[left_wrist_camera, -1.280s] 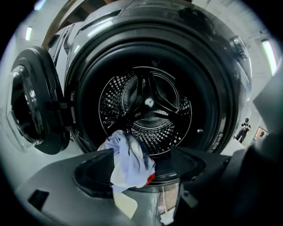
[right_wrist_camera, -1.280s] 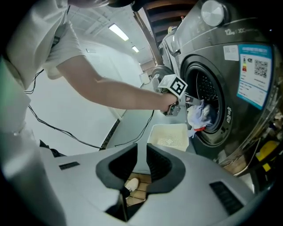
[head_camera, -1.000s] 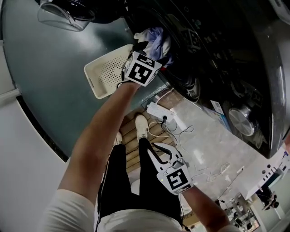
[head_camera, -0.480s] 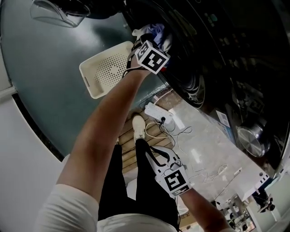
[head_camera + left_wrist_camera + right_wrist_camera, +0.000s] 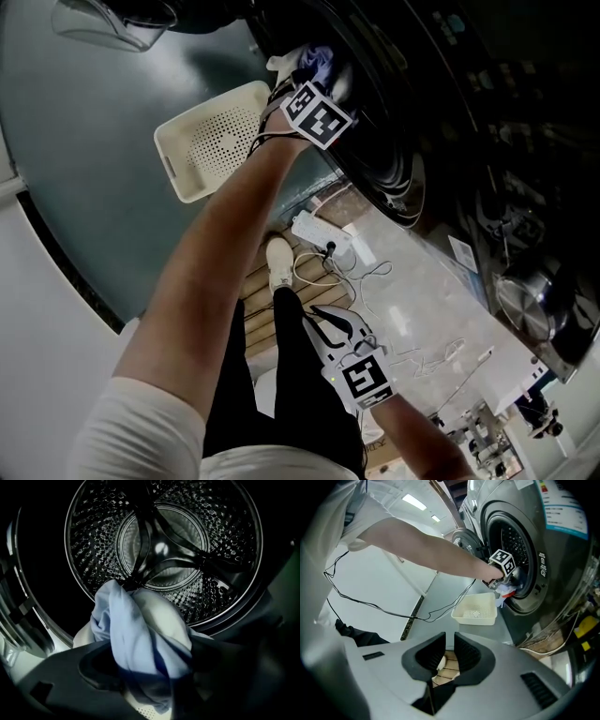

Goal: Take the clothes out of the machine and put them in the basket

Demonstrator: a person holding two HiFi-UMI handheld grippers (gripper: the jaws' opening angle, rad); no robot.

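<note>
Holding clothes [image 5: 140, 630] clamped in left tool [image 5: 147, 667] at washing machine [image 5: 394, 141] mouth | drum [image 5: 164, 550] behind looks bare | basket [image 5: 176, 176] on floor just below, nothing seen inside | right tool [image 5: 446, 654] jaws nearly together, empty | remaining, by judgement: bundle into basket

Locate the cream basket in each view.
Head view: basket upper left, on the floor beside the machine opening.
Left gripper view: probably the perforated cream sliver at the bottom edge, under the garment.
Right gripper view: basket right of centre, below the left gripper.
Shared landmark: the garment the left gripper holds.
</note>
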